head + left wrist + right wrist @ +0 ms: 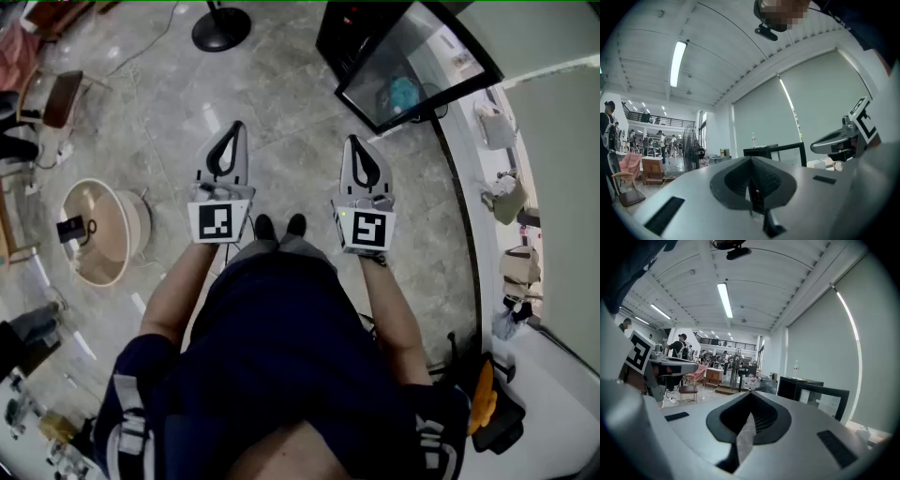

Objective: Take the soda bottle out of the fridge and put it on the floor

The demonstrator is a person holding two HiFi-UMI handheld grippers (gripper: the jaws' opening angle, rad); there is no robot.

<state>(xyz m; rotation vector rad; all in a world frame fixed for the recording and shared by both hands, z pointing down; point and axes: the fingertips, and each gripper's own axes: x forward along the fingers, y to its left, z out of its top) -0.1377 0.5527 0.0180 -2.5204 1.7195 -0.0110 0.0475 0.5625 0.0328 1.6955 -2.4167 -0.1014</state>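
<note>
A black fridge [361, 42] with its glass door [412, 66] swung open stands ahead on the right; something teal shows behind the glass, too blurred to name. The fridge [776, 152] shows far off in the left gripper view, with a small clear bottle [753, 139] on top. From the right gripper view the same fridge [811, 392] and bottle [796, 369] are also distant. My left gripper [234, 127] and right gripper [354, 141] are held side by side at waist height, both shut and empty, well short of the fridge.
A round beige tub chair [98, 230] sits on the floor at left, a fan base [221, 28] ahead, a brown chair [58, 98] far left. An orange and black object [483, 398] lies by the white wall at right. People stand in the far hall.
</note>
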